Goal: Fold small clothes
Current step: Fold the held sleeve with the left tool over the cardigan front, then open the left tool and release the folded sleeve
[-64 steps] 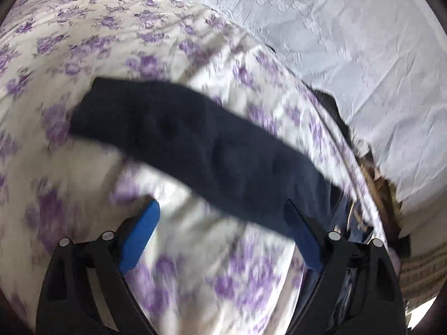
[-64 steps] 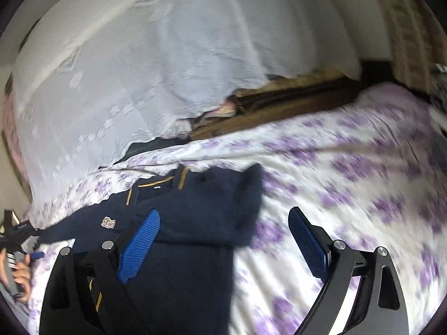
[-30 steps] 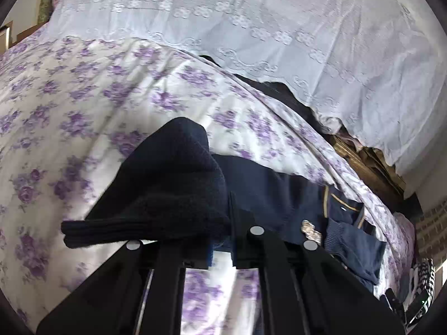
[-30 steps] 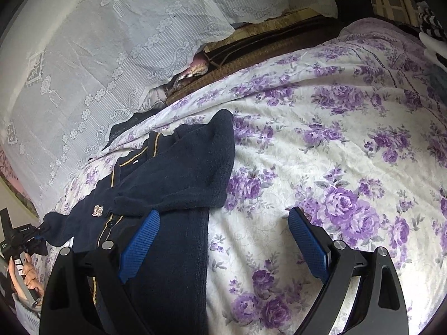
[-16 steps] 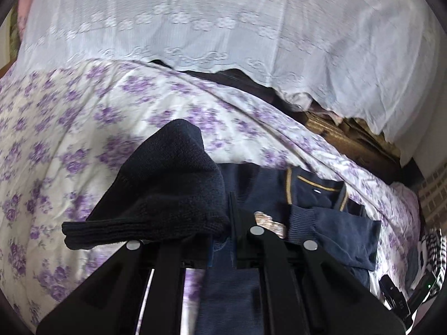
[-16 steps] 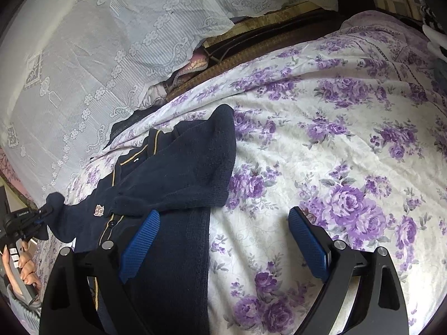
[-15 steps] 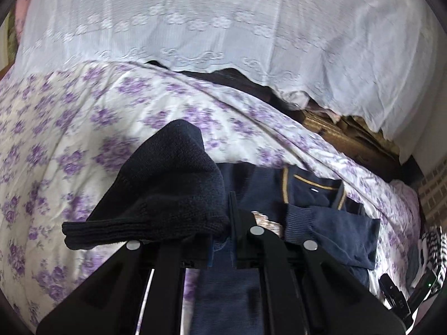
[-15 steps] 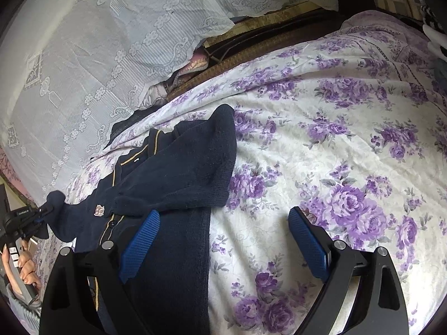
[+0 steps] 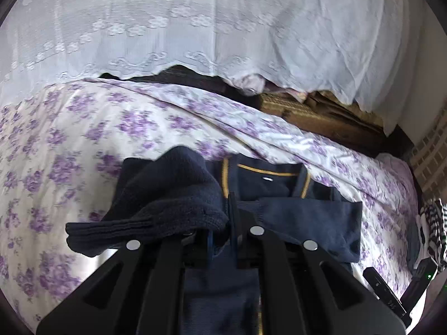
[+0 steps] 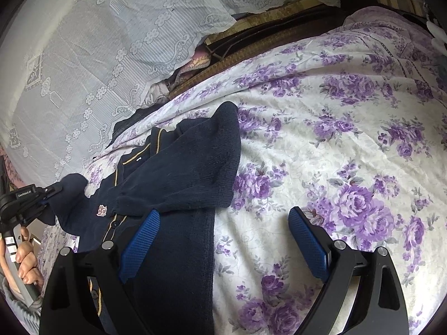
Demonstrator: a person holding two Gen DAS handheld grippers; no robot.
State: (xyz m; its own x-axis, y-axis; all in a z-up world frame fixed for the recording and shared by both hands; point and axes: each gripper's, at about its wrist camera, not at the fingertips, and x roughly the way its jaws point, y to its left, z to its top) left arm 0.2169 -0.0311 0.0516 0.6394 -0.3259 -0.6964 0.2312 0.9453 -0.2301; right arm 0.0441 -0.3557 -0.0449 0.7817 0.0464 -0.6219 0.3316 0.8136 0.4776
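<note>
navy cardigan with thin gold trim and a little crest badge, bedsheet is white with purple roses, lace curtain plain white, gripper pads bright blue

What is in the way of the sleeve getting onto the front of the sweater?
Nothing visible. The left hand-held gripper holds the sleeve above the sweater, whose other sleeve is already folded across its front.

A bed in a purple-flowered sheet carries a navy cardigan lying on it
</note>
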